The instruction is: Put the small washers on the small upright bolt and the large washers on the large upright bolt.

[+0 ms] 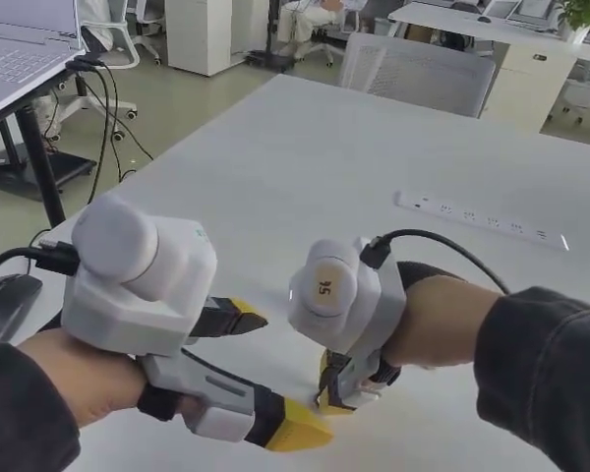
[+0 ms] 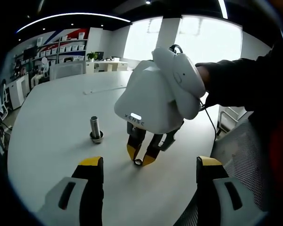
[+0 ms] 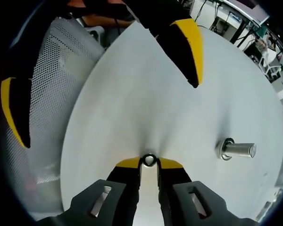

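White table [image 1: 305,147] in an open office, laptop [image 1: 20,39] on a stand far left. Left gripper [image 1: 290,379] hovers over the near edge, jaws spread wide with nothing between them. Upright bolt [image 2: 95,128] stands on the tabletop. Right gripper [image 1: 332,403] points down, its tips pinched on a washer [image 3: 149,160] at the table surface, apart from the bolt. Power strip [image 1: 482,218] lies far right.

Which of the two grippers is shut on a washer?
The right gripper: its yellow-tipped jaws pinch a washer between them, while the left gripper has its jaws wide apart, holding nothing.
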The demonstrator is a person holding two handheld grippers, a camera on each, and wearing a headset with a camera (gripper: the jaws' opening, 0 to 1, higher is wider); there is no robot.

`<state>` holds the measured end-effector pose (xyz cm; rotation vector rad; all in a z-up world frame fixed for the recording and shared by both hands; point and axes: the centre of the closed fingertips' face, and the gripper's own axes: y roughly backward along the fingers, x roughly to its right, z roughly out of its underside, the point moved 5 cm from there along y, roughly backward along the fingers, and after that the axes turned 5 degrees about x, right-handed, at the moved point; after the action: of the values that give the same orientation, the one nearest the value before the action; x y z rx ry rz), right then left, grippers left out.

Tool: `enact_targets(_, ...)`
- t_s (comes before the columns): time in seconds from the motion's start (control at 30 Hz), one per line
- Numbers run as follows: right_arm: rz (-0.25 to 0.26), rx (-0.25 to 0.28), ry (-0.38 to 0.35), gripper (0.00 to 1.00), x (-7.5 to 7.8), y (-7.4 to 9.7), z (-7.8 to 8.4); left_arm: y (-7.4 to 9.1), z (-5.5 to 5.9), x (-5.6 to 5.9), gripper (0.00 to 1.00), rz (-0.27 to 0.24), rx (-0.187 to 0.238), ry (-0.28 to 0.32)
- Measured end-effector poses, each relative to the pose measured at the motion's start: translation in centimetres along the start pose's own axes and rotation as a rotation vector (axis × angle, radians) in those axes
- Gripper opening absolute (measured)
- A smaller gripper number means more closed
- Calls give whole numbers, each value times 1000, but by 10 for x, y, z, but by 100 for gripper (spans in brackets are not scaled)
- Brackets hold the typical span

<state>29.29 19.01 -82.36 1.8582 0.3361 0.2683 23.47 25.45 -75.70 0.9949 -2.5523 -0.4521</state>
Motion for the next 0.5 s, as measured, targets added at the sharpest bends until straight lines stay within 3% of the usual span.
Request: enact_targets(0.5, 22, -9, -59, 14, -3, 16, 28, -2, 1, 0, 80, 5, -4, -2)
